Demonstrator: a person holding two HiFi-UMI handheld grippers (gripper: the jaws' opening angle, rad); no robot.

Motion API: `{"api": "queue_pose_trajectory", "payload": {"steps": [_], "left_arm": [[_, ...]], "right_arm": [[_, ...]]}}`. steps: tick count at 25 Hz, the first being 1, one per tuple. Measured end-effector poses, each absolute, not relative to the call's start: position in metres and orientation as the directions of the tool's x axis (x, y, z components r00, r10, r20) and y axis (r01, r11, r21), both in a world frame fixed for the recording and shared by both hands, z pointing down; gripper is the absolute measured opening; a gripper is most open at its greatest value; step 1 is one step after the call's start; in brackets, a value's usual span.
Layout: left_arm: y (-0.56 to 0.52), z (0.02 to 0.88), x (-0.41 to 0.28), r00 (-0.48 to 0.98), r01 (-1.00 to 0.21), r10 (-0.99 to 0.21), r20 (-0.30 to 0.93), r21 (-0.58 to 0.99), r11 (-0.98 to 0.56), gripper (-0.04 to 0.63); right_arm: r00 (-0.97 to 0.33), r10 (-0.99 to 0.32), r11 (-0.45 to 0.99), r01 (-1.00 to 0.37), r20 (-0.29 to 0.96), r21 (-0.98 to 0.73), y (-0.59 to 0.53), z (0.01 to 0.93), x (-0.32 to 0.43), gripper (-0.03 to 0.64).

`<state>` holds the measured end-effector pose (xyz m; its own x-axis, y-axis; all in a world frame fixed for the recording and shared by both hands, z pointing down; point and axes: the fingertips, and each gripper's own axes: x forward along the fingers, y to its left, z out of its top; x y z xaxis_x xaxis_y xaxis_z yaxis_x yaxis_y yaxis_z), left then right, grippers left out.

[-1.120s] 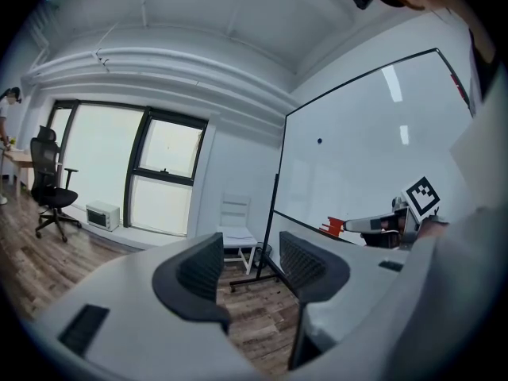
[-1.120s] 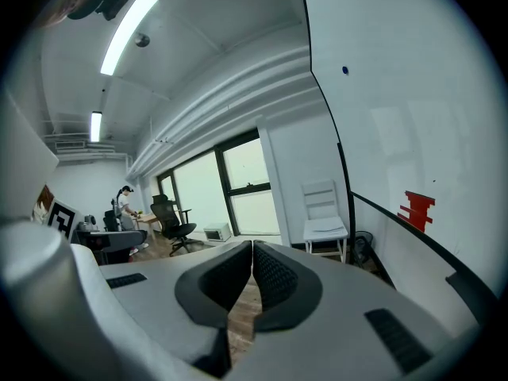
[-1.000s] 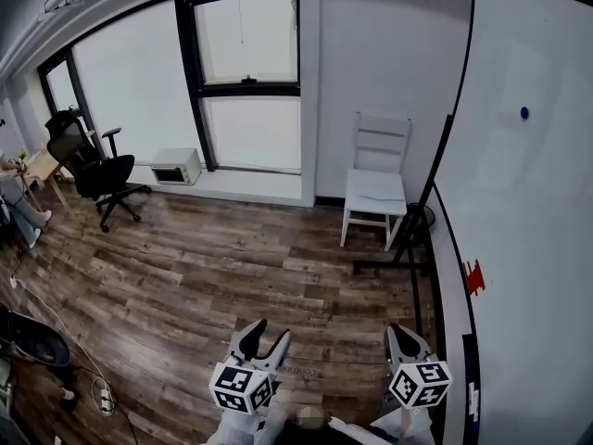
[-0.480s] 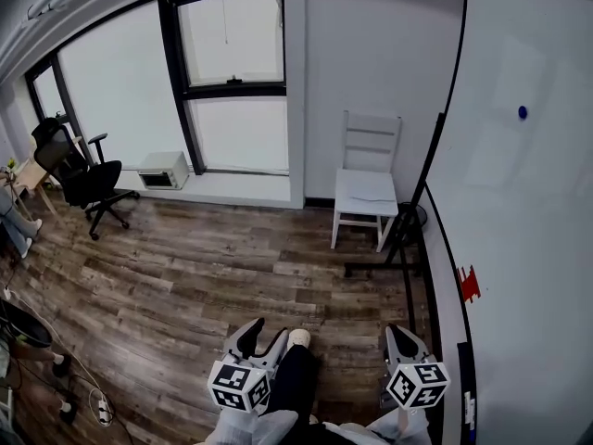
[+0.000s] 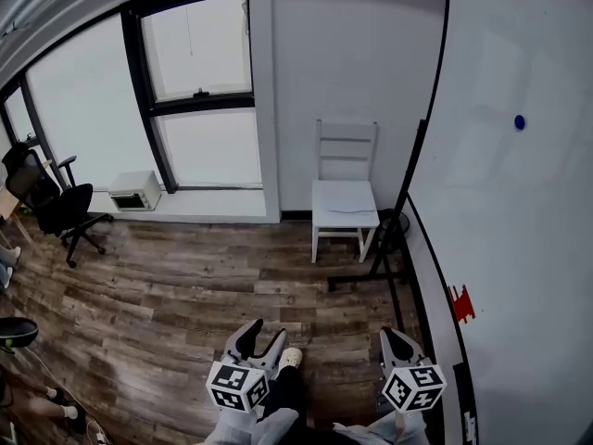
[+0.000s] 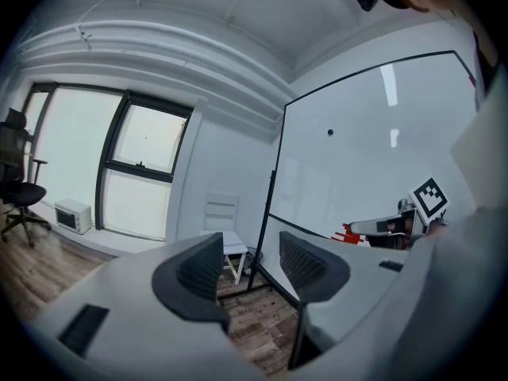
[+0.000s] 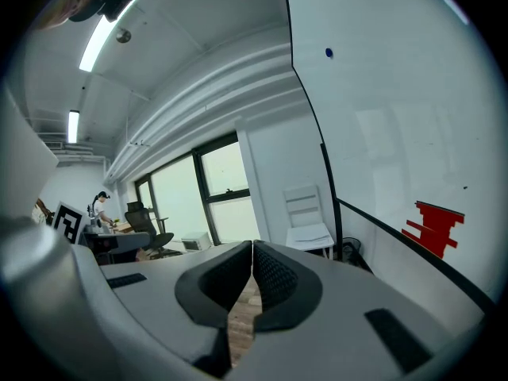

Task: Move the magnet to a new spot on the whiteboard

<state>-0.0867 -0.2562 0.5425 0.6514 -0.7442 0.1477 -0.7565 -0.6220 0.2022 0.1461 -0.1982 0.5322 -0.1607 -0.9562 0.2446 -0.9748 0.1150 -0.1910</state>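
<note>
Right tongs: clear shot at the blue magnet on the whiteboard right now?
Likely yes: nothing stands between the right tongs and the blue magnet on the whiteboard. But the magnet sits high and the tongs are low and shut, so they'd need raising and opening.

Magnet (image 5: 519,121): small, round, dark blue. Sits flat against the upper part of the whiteboard (image 5: 528,248), apart from the frame. Whiteboard: large, white, glossy, with a thin black frame, standing upright.

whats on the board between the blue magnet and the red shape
Nothing: in the head view the whiteboard between the blue magnet and the red shape is bare.
</note>
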Motion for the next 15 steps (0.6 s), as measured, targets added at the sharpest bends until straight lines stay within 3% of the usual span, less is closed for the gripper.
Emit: {"api": "queue_pose_trajectory", "payload": {"steps": [15], "left_arm": [[-0.458, 0.517, -0.039, 0.753, -0.658, -0.643, 0.142, 0.189, -0.729, 0.216]], "right_arm": [[-0.026, -0.971, -0.020, -0.982, 0.240, -0.187, -0.369, 0.508, 0.182, 0.029]]}}
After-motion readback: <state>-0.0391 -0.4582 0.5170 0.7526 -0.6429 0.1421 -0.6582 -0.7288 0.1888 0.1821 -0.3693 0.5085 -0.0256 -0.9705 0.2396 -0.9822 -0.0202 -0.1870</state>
